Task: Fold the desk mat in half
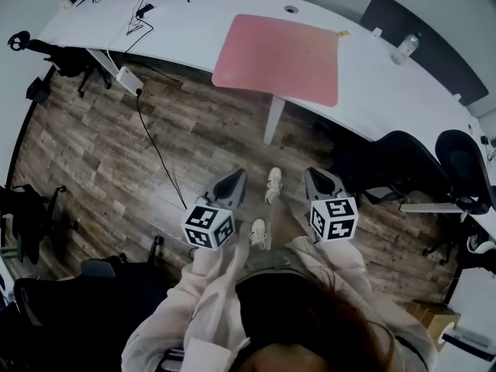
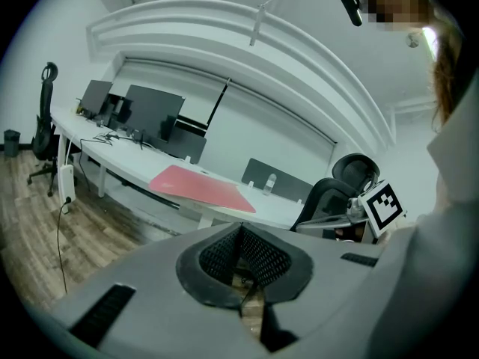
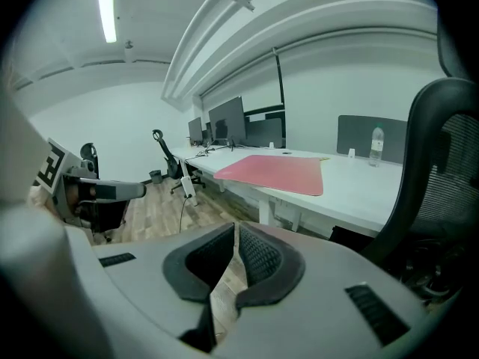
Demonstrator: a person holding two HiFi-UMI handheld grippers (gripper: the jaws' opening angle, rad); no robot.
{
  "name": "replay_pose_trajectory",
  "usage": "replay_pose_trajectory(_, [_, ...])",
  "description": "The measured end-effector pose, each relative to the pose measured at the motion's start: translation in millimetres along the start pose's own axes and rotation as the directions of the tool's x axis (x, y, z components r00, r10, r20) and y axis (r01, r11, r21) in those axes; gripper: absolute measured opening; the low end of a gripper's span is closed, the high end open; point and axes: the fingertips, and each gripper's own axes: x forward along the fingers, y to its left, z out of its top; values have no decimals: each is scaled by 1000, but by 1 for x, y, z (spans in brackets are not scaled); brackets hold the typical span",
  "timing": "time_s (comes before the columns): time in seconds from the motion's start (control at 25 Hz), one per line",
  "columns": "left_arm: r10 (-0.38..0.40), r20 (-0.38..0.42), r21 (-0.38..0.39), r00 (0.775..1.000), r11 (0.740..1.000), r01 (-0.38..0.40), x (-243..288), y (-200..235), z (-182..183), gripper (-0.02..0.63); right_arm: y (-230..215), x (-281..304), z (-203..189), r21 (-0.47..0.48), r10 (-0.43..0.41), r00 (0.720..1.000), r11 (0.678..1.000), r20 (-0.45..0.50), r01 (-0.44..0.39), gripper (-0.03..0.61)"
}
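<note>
A pink desk mat lies flat and unfolded on the white curved desk. It also shows far off in the left gripper view, mat, and in the right gripper view, mat. Both grippers hang over the wood floor close to the person's body, well short of the desk. My left gripper has its jaws together with nothing between them. My right gripper holds nothing; its jaws stand a narrow slit apart.
A water bottle stands on the desk right of the mat. Black office chairs crowd the right side. A cable runs across the floor on the left. Monitors sit at the desk's far left. The person's shoes are between the grippers.
</note>
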Motion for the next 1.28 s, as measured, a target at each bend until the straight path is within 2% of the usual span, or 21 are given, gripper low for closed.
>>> replay_pose_trajectory(0.4, [51,0,-13,999,999,-51,31,31,18,26,-19,55,26,-47,52,998,997,-25,-53,43])
replay_pose_trajectory(0.64, [79,-18,-31,997,996,-79,67,58,31,26,-39,106,48,-110,69,996,991,-54,-75,51])
replay_pose_trajectory(0.8, [117,-22,-43,993,992,-117,88,83,47,26,-48,144,71,-188,81,995,978,-60,-91,54])
replay_pose_trajectory(1.08, [179,-32,-81,983,980,-181,119,122,53,26,-51,210,91,-332,114,989,933,-96,-140,72])
replay_pose_trajectory(1.28, [205,-40,-116,978,971,-209,131,138,51,26,-44,244,96,-469,123,983,866,-134,-172,98])
